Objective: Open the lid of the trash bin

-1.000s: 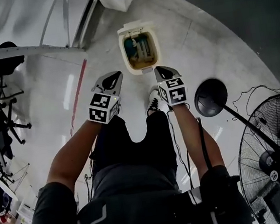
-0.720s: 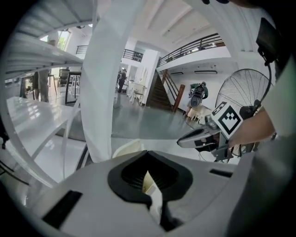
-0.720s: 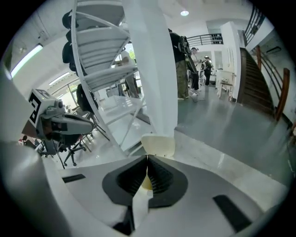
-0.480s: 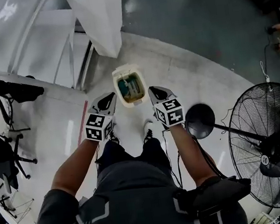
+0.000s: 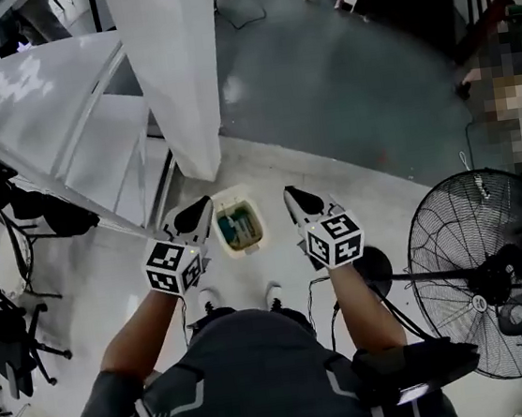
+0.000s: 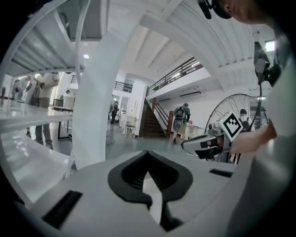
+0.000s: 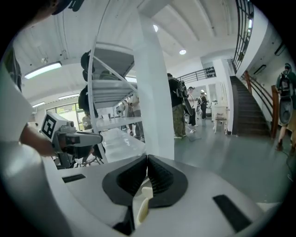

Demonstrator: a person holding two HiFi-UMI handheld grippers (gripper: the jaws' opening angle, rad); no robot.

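1. Both claws were clenched on nothing. The left gripper (image 5: 197, 211) and the right gripper (image 5: 293, 197) had their jaws met at the tips and were held out level (carried rather than working, I judged).
2. The trash bin (image 5: 244, 250) stood on the floor, below and between the claws. Its contents showed, so the lid seemed already up, but the lid itself was too small to make out.
3. A pale sliver showed under the right claw's jaws, and I couldn't tell what it was.
4. A white pillar (image 5: 173, 72) rose beyond the left claw. A fan (image 5: 482, 275) stood out to the right claw's side.
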